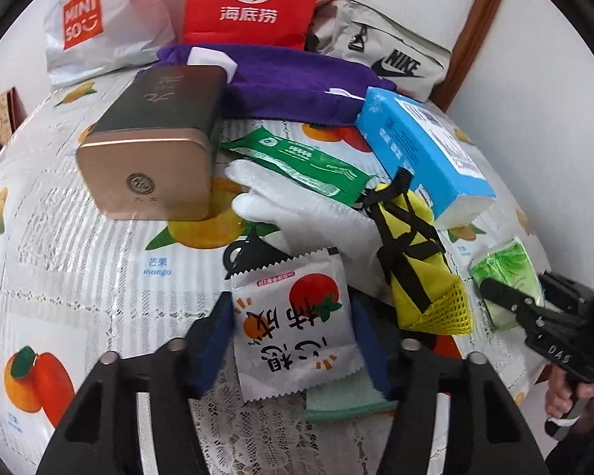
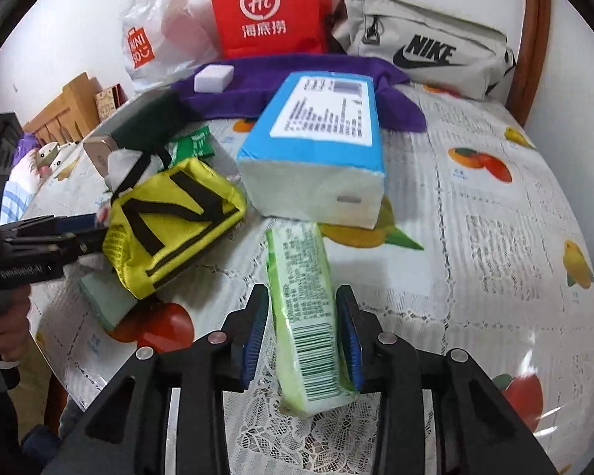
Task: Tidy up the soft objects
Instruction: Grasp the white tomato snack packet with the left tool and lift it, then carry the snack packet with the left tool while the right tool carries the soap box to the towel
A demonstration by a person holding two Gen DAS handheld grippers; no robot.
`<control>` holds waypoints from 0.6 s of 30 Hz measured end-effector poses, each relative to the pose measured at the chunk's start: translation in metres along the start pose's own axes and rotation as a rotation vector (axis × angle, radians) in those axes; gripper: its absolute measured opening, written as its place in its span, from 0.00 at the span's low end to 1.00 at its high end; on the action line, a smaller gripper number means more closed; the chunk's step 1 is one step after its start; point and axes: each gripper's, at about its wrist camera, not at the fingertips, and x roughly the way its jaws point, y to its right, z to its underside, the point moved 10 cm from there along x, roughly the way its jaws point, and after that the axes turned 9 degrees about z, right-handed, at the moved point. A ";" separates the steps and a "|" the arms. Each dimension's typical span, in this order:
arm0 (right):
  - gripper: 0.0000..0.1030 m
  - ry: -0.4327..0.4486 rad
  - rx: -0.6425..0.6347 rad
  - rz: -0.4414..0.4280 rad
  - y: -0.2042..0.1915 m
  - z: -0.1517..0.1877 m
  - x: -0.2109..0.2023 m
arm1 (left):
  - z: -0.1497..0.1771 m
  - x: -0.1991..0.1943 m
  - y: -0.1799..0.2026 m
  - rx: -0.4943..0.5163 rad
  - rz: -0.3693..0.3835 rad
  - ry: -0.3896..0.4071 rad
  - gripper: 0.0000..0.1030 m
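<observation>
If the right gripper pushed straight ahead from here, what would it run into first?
Probably the blue tissue pack: it lies just beyond the green tissue packet that the right gripper straddles. Depth is uncertain.

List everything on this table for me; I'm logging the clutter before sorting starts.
MINISO bag: 1, white, back left
paper bag: 1, red, back centre
Nike pouch: 1, grey, back right
cloth: 1, purple, before the bags
tin: 1, gold-green, left
tissue box: 1, blue, centre
green sachet: 1, centre
glove: 1, white
mesh pouch: 1, yellow-black
snack packet: 1, white, between left gripper jaws
tissue pack: 1, green, between right gripper jaws
</observation>
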 end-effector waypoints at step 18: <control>0.17 0.019 0.049 -0.005 0.005 -0.003 -0.005 | -0.004 -0.035 -0.043 -0.070 -0.077 0.065 0.47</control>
